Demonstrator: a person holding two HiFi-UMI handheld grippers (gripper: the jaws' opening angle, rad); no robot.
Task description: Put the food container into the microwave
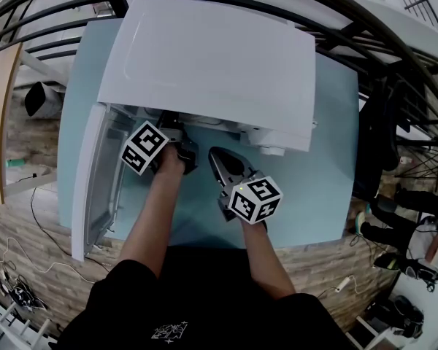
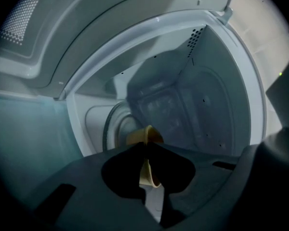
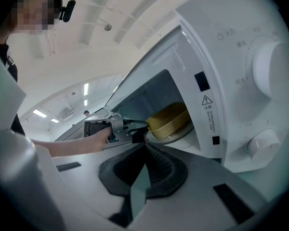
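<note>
The food container is already inside the microwave, so I judge that the main part of the task is done. What is left is to let go of it, take the gripper out and, perhaps, shut the door.

In the head view, the microwave is a white box with a smooth, slightly glossy top, standing on a pale blue table. Its door is swung wide open to the left. The left gripper reaches under the top edge into the cavity, while the right gripper waits just in front of it. The container itself is hidden here.

In the left gripper view, the jaws are closed on the thin yellow rim of the container – only a small piece of the rim shows between them. Behind are the dull grey walls of the cavity, with small vent holes.

In the right gripper view, the jaws are pressed together with nothing between them. Beyond them the container is a shallow, rounded yellow dish, probably plastic – it appears to rest on the round turntable plate, with the left gripper pinching its near rim. On the front panel is a big round white knob.
</note>
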